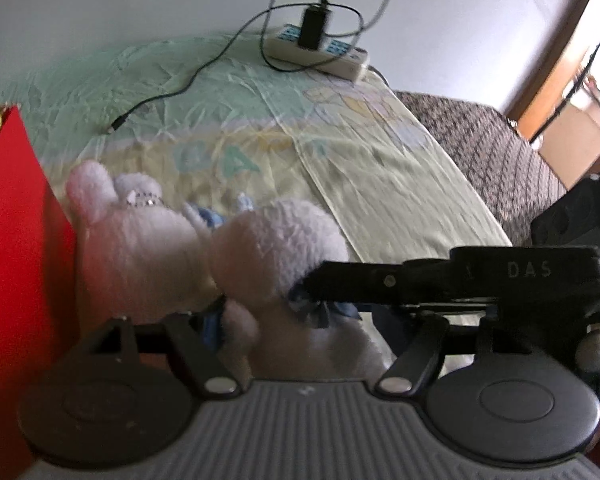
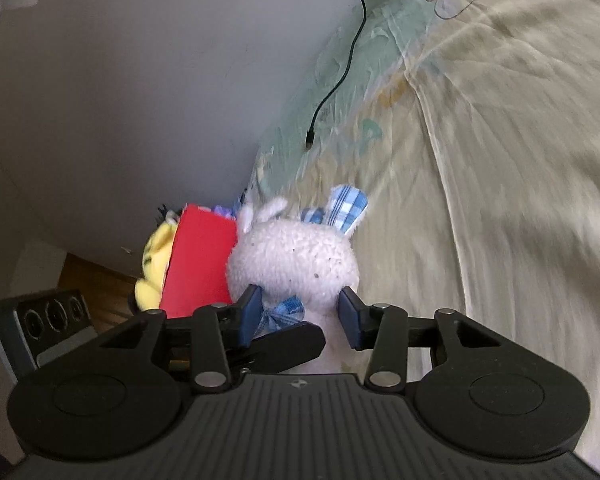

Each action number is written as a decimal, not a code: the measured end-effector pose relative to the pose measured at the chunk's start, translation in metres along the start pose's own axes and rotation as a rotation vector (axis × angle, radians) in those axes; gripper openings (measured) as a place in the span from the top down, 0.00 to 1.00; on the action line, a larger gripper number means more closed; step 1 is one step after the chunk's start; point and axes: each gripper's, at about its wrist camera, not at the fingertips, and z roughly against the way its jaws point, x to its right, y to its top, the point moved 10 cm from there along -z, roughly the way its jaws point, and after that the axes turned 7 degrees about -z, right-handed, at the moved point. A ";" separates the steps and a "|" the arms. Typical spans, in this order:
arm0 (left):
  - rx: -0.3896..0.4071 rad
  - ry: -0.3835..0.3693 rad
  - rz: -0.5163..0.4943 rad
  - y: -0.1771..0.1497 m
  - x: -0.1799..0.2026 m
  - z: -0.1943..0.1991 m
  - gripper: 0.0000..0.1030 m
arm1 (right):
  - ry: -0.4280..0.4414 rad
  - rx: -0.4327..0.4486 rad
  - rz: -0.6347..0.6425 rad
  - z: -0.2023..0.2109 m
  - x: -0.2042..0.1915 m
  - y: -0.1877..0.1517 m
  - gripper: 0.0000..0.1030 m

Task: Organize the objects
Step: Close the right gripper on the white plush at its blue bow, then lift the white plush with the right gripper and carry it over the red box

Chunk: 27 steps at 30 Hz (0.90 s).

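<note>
Sitting on the bed (image 2: pixel 500 160) right beside the red box (image 2: pixel 200 260): white bunny (image 2: pixel 292 256). Right gripper (image 2: pixel 298 314) jaws straddle its neck, pads just at the fur, can't tell if squeezing. Left gripper (image 1: pixel 260 320) jaws mostly hidden behind the plush, so can't tell either. Yellow toy (image 2: pixel 156 256) behind the box.

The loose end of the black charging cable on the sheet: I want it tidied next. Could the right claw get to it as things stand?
Probably not yet. The right claw has the white plush rabbit between its fingers. Past that, only bare sheet lies before the cable end.
</note>
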 end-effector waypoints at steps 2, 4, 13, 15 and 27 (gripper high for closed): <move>-0.012 -0.001 -0.022 -0.007 0.009 0.004 0.27 | -0.024 -0.001 0.027 0.010 -0.004 -0.012 0.56; -0.022 -0.008 -0.034 -0.015 0.016 0.009 0.27 | -0.039 -0.005 0.049 0.018 -0.008 -0.022 0.56; -0.001 -0.040 -0.098 -0.040 0.036 0.055 0.27 | -0.071 0.026 0.068 0.025 -0.042 -0.057 0.56; 0.019 -0.051 -0.108 -0.043 0.034 0.070 0.27 | -0.076 0.043 0.083 0.026 -0.055 -0.066 0.56; 0.143 -0.113 -0.149 -0.058 -0.006 0.154 0.27 | -0.081 0.135 0.172 0.000 -0.134 -0.108 0.56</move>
